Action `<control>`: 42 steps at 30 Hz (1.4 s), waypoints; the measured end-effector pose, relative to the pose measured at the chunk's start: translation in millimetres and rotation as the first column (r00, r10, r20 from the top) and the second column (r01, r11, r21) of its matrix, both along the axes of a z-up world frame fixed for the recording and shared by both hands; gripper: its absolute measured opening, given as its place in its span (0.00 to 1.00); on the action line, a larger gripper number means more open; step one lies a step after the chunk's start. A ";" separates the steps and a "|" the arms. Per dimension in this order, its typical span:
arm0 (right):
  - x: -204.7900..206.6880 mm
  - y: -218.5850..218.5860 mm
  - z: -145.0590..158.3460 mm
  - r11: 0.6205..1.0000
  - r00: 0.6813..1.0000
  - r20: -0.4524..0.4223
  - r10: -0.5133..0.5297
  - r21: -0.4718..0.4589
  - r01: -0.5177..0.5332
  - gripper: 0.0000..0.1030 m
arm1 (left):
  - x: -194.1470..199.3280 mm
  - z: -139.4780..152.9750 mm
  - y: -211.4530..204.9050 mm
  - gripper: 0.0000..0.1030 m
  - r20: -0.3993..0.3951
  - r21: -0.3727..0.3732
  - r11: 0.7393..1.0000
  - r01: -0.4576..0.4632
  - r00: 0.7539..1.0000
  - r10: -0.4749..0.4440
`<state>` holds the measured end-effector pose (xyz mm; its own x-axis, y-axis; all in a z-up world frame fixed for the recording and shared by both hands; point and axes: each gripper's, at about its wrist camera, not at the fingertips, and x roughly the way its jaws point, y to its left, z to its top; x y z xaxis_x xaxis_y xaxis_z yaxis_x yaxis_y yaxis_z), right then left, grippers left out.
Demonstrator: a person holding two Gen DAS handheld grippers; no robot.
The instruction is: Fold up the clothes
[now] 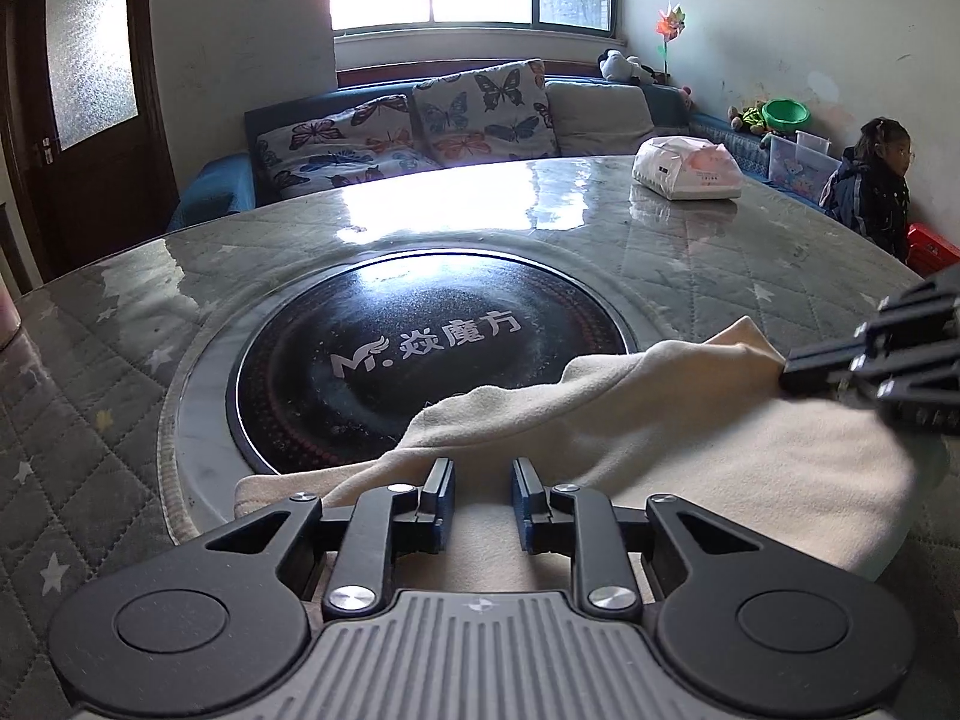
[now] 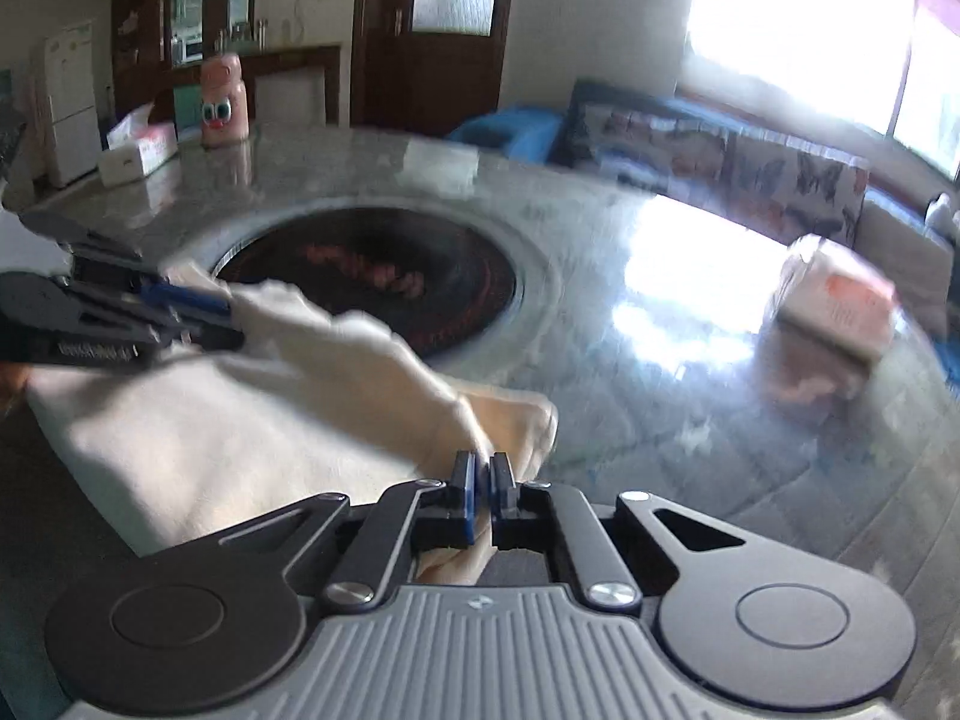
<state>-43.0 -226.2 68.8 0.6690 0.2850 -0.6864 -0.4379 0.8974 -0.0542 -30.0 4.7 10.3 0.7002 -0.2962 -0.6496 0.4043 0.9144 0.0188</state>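
the cream garment (image 1: 690,450) lies bunched on the worktop (image 1: 420,222), its far edge draped over the near rim of the dark round hob (image 1: 432,354) set in the middle. the right gripper (image 2: 483,483) has its jaws clenched on a raised fold of the cloth at the garment's right end. the left gripper (image 1: 482,498) sits over the garment's left part with its jaws released and a clear gap between them; cloth lies under them, not between them.

the likely trouble: only a thin pinch of fabric is held on the right, so a quick pull could slip it out, or drag the whole garment across the glossy surface instead of folding it. the right view is smeared, so how deep that pinch goes is hard to tell. the loose left side may also trail and crease.

beyond the hob the worktop is open; a white packet (image 1: 687,171) lies well beyond it to the right, a tissue box (image 2: 141,150) and a pink bottle (image 2: 223,102) far off to its left.
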 end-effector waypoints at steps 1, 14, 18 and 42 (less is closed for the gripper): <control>0.9 -3.9 0.4 1.000 1.000 -0.003 -0.006 0.027 0.006 0.07 | 0.0 0.0 0.4 0.23 -0.001 -0.001 1.000 -0.001 1.000 0.001; -1.1 -28.0 11.5 0.996 1.000 -0.012 -0.005 0.092 0.006 0.08 | 0.8 -0.6 0.9 0.27 0.001 -0.006 1.000 -0.011 1.000 0.011; -2.0 -9.4 3.7 0.998 0.999 0.010 0.042 0.048 -0.042 0.08 | 0.9 -0.4 0.9 0.27 0.000 -0.006 1.000 -0.012 1.000 0.012; 2.5 -15.4 3.4 0.999 0.997 0.054 -0.046 -0.007 0.047 0.00 | 1.3 1.4 2.3 0.33 -0.010 -0.012 1.000 -0.027 1.000 0.027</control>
